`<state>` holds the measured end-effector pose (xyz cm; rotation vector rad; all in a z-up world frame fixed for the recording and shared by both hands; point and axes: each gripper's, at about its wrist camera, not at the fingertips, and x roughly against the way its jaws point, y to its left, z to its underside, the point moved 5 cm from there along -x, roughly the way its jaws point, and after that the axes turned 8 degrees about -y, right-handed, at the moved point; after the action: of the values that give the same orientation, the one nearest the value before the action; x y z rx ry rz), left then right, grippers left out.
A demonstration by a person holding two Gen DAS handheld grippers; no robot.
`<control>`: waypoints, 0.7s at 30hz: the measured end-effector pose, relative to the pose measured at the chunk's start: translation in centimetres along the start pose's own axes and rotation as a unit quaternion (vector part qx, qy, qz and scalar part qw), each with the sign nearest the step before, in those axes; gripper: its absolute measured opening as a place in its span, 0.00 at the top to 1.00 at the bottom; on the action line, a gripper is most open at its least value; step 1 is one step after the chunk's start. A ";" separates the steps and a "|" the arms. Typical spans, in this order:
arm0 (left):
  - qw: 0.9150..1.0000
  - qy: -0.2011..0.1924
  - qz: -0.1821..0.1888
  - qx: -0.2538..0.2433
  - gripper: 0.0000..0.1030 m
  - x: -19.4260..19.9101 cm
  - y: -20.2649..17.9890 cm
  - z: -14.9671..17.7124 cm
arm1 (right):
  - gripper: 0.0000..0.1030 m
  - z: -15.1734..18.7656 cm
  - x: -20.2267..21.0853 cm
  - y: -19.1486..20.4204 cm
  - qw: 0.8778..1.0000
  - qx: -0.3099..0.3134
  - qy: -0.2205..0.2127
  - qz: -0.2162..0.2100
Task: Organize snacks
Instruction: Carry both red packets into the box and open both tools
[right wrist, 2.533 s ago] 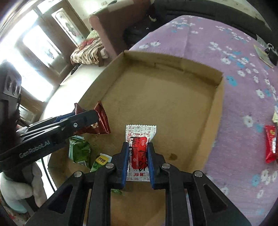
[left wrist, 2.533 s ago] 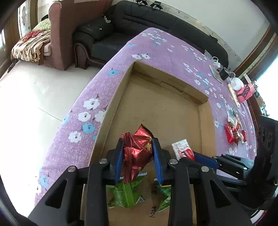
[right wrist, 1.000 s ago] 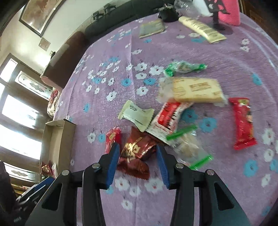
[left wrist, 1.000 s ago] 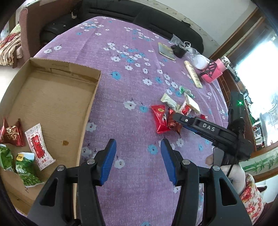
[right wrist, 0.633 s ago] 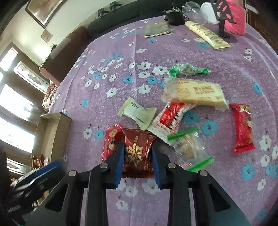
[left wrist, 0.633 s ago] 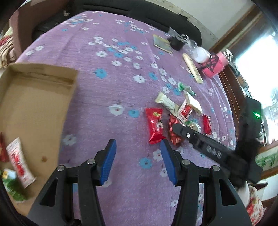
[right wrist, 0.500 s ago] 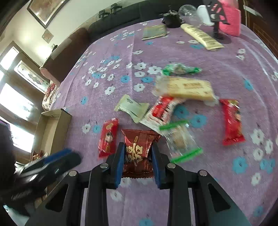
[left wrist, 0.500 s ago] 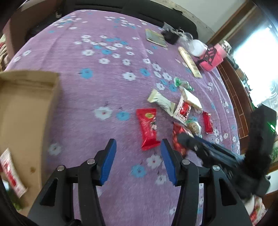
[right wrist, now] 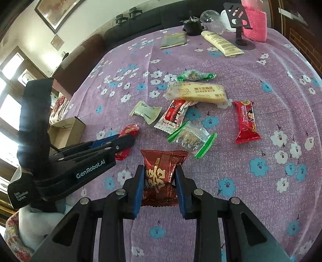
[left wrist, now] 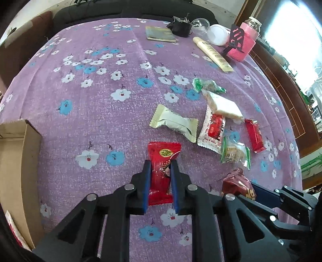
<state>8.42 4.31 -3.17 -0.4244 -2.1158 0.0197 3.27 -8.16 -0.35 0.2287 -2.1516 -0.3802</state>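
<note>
My left gripper (left wrist: 160,167) is shut on a bright red snack packet (left wrist: 163,161) that lies on the purple flowered tablecloth (left wrist: 96,112). My right gripper (right wrist: 159,171) is shut on a dark red snack bag (right wrist: 161,173); that bag also shows at the right of the left wrist view (left wrist: 237,182). Loose snacks lie beyond: a pale green packet (left wrist: 174,123), a white and red packet (left wrist: 213,129), a cream wafer pack (right wrist: 197,91), a clear cracker bag (right wrist: 191,138), a red bar (right wrist: 246,122) and a green candy (right wrist: 193,75). The cardboard box (left wrist: 22,161) is at the left.
At the table's far side stand a pink knitted holder (right wrist: 254,22), a black phone stand (right wrist: 239,28), a cream tube (right wrist: 221,43), a booklet (right wrist: 174,40), a black item (right wrist: 192,25) and clear cups (right wrist: 213,20). A dark sofa (left wrist: 130,10) is behind the table.
Both grippers left the box and moved over the loose snacks. The right gripper closed on the dark red bag. The left gripper, open half a second ago, has closed on the bright red packet.
</note>
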 end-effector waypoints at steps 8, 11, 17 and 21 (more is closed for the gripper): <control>0.999 -0.024 0.028 0.029 0.81 3.7 1.0 0.7 | 0.72 0.4 0.6 2.1 1.000 0.018 -0.002 -0.008; 0.998 -0.034 0.034 0.043 0.81 6.2 2.1 1.3 | 0.72 0.4 0.6 4.1 0.999 0.028 -0.004 -0.019; 0.994 -0.068 0.023 0.087 0.81 12.2 6.6 2.9 | 0.73 0.8 0.2 9.9 0.997 0.063 -0.002 -0.049; 0.991 -0.080 0.001 0.111 0.81 15.7 10.3 5.1 | 0.73 1.7 -0.4 14.4 0.993 0.091 0.007 -0.072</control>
<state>-0.52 19.56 4.97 -0.2992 -2.2409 0.2964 1.83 5.72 3.49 0.4894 -2.1627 -0.2632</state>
